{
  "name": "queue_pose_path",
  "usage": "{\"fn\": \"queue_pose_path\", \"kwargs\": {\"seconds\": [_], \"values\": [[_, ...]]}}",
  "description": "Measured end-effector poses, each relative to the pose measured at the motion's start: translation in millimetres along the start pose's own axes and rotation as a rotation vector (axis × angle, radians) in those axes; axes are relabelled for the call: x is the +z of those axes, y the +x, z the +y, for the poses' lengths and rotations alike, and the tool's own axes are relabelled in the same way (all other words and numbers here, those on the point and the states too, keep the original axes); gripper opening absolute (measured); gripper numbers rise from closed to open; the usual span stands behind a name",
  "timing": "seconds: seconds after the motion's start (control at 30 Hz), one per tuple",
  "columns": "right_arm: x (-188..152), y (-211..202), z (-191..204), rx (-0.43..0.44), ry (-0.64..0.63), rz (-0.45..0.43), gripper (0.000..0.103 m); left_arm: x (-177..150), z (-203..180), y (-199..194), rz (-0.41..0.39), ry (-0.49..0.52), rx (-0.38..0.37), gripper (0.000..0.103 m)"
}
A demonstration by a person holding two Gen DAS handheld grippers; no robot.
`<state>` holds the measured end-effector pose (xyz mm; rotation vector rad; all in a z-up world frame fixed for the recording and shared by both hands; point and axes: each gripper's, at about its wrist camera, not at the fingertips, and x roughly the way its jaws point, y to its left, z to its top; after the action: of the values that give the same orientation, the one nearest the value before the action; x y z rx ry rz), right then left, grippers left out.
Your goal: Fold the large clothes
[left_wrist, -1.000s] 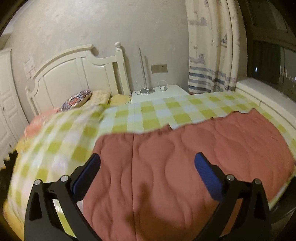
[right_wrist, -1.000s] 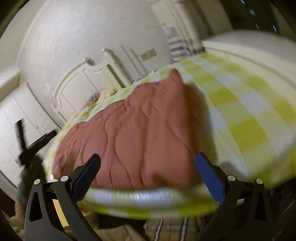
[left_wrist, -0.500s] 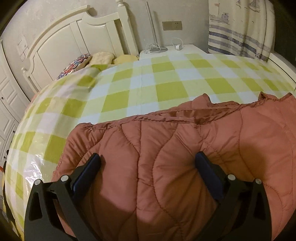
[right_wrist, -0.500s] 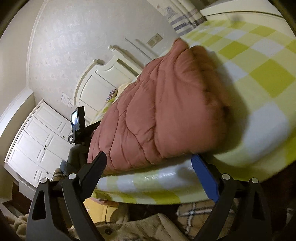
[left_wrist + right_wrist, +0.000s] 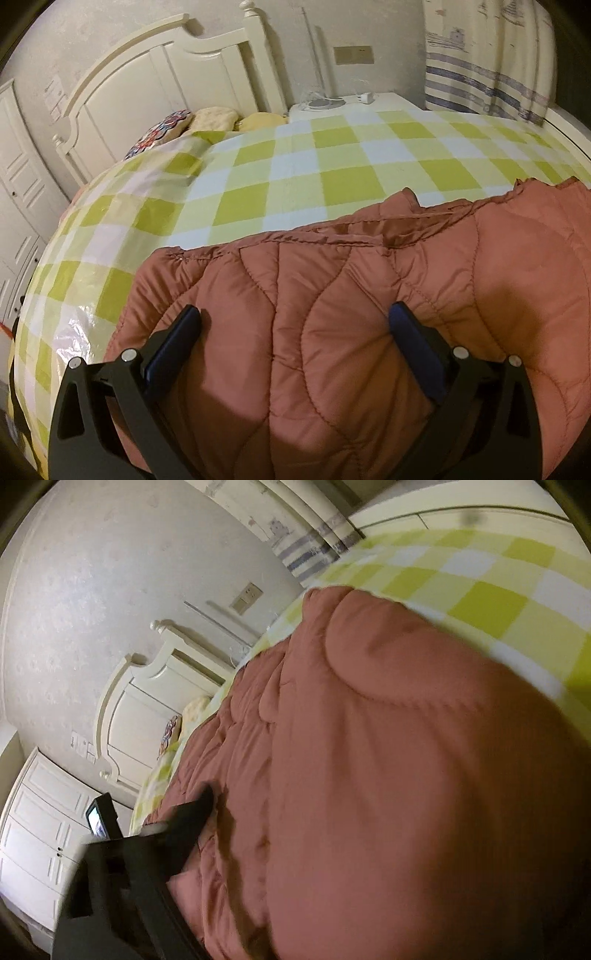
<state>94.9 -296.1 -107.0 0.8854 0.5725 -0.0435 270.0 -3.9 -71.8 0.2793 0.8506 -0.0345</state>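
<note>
The rust quilted jacket lies along the near edge of the checked bed cover. The left gripper presses spread-fingered into its padding. The right gripper is largely buried in the jacket, one finger showing; its state cannot be told.

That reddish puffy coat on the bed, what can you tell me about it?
The coat is a rust-red padded garment with wavy quilted stitching and a slight sheen. It lies spread across the near part of the green-and-white checked bed cover, its far edge rumpled with a seam showing. The left tool sits open with its blue pads pressing on the fabric. In the right view it fills the frame, blurred.
</note>
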Motion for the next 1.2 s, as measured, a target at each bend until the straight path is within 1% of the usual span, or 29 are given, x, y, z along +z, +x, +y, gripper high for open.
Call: {"fn": "queue_pose_path", "kwargs": {"seconds": [0.07,0.1,0.17,0.2,0.23,0.3,0.33,0.37,0.43,0.47,0.5,0.53,0.57,0.6,0.67,0.73,0.8,0.83,0.93,0.97,1.03,1.07,1.1,1.13,1.2], "values": [[-3,-5,3,0.044,-0.056,-0.058,0.040,1,1,-1,-0.002,-0.009,-0.002,0.101],[-5,-9,3,0.058,-0.068,-0.071,0.038,1,1,-2,-0.010,-0.006,-0.002,0.100],[-7,-17,7,0.083,-0.088,-0.094,0.038,5,-3,-11,-0.037,0.010,0.005,0.100],[-7,-20,6,0.085,-0.097,-0.095,0.038,9,-5,-21,-0.064,0.008,0.009,0.099],[-7,-23,6,0.085,-0.110,-0.095,0.038,12,-5,-29,-0.083,-0.003,0.000,0.098],[-6,-33,4,0.078,-0.129,-0.104,0.038,21,-11,-58,-0.150,-0.053,-0.074,0.100],[-6,-38,3,0.078,-0.132,-0.113,0.038,26,-19,-68,-0.178,-0.048,-0.089,0.100],[-6,-43,1,0.080,-0.133,-0.121,0.038,33,-37,-75,-0.190,0.000,-0.076,0.100],[-5,-58,1,0.081,-0.151,-0.146,0.038,40,-68,-71,-0.171,0.091,-0.045,0.100],[-5,-62,2,0.079,-0.167,-0.156,0.038,42,-90,-60,-0.140,0.140,-0.037,0.100],[-5,-69,4,0.076,-0.188,-0.167,0.038,40,-110,-47,-0.107,0.188,-0.008,0.100],[-5,-75,8,0.073,-0.208,-0.180,0.038,36,-127,-30,-0.067,0.240,0.037,0.100],[-5,-80,12,0.074,-0.228,-0.190,0.038,31,-139,-18,-0.030,0.267,0.045,0.100],[-5,-83,15,0.068,-0.244,-0.192,0.038,29,-144,-12,-0.015,0.269,0.035,0.100],[-5,-87,21,0.048,-0.279,-0.203,0.038,29,-143,-22,-0.050,0.260,0.034,0.100],[-5,-88,25,0.042,-0.298,-0.207,0.038,26,-133,-37,-0.084,0.241,0.022,0.100],[-6,-89,32,0.030,-0.330,-0.217,0.038,14,-113,-68,-0.158,0.197,0.000,0.100],[-7,-91,35,0.026,-0.346,-0.224,0.038,1,-102,-89,-0.194,0.175,-0.014,0.100],[-10,-93,45,0.014,-0.382,-0.243,0.038,-36,-85,-122,-0.235,0.139,-0.050,0.100],[-11,-94,49,0.009,-0.393,-0.246,0.038,-57,-88,-127,-0.226,0.153,-0.090,0.100],[-13,-94,57,-0.005,-0.421,-0.244,0.038,-77,-100,-130,-0.226,0.200,-0.126,0.100],[-16,-93,60,-0.010,-0.430,-0.240,0.038,-90,-111,-131,-0.249,0.225,-0.119,0.100],[-19,-92,64,-0.015,-0.441,-0.236,0.038,-99,-119,-129,-0.274,0.233,-0.090,0.100],[-22,-92,70,-0.024,-0.460,-0.235,0.038,-103,-123,-126,-0.284,0.226,-0.084,0.100],[-27,-94,80,-0.043,-0.501,-0.240,0.038,-100,-119,-122,-0.264,0.206,-0.112,0.100]]}}
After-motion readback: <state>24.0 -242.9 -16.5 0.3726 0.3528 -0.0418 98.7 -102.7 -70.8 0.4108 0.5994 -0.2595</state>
